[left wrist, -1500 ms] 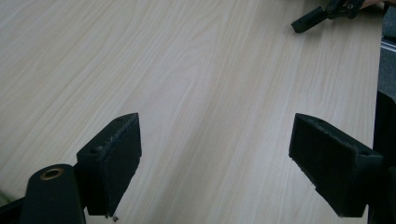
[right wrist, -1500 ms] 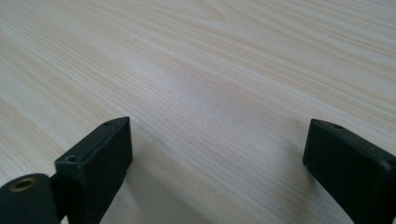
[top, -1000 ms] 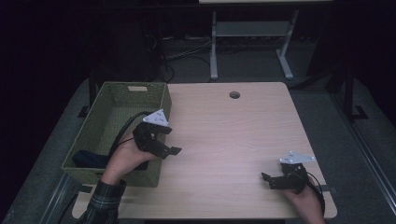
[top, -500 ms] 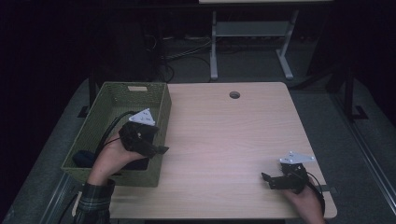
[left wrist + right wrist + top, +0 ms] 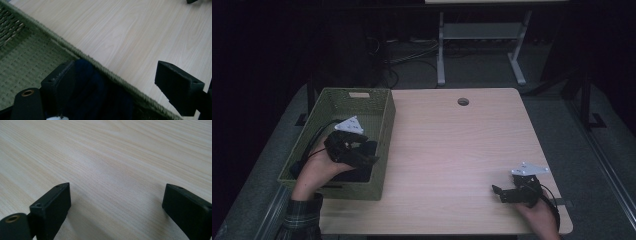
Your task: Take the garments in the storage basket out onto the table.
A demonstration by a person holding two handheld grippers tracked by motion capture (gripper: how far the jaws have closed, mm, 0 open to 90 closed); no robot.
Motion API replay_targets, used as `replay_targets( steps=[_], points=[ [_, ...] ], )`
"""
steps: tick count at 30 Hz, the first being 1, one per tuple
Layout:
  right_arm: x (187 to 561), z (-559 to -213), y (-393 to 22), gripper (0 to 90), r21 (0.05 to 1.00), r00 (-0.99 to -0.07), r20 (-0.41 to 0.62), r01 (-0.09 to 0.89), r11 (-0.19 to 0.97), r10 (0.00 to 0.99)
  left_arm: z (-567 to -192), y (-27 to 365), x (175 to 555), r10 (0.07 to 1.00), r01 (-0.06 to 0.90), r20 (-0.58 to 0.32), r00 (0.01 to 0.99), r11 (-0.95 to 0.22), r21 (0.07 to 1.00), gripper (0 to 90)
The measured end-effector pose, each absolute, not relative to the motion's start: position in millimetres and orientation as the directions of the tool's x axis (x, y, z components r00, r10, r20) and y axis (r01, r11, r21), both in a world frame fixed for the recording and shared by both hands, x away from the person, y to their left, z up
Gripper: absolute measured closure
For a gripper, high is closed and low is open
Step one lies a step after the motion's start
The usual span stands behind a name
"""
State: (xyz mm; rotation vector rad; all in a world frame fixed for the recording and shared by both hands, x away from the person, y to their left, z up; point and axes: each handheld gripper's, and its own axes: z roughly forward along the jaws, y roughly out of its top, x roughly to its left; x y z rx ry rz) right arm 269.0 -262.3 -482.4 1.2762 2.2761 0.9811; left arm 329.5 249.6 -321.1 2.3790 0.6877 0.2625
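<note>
Basket wall [image 5: 105,67] runs between the left hand-held gripper [image 5: 120,82] jaws.

Looks like a lab or test room, set up for recording rather than living. Dark all round, lit just on a plain wooden table [image 5: 452,150] with a cable hole [image 5: 463,101] in its top, far ahead of the right gripper [image 5: 498,192]. Grey carpet [image 5: 562,120] underfoot. Beyond the table, well past both grippers, loose cables [image 5: 407,52] on the floor and the white metal legs of a second desk [image 5: 482,37]. Instrumented handheld grippers with trailing cables, the left gripper [image 5: 364,150] over a woven green basket [image 5: 384,130] at the table's left edge.
</note>
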Motion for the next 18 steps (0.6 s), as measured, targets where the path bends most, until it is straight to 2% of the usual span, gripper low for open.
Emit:
replay_targets(
  steps=[18],
  points=[
    [269.0, -482.5, -262.2, 8.0, 0.715, -0.53, 0.029, 0.603, 0.353, 0.847, -324.1, 279.6, 324.2, 0.587, 0.459, 0.024, 0.809, -0.658, 0.597, 16.2]
  ],
)
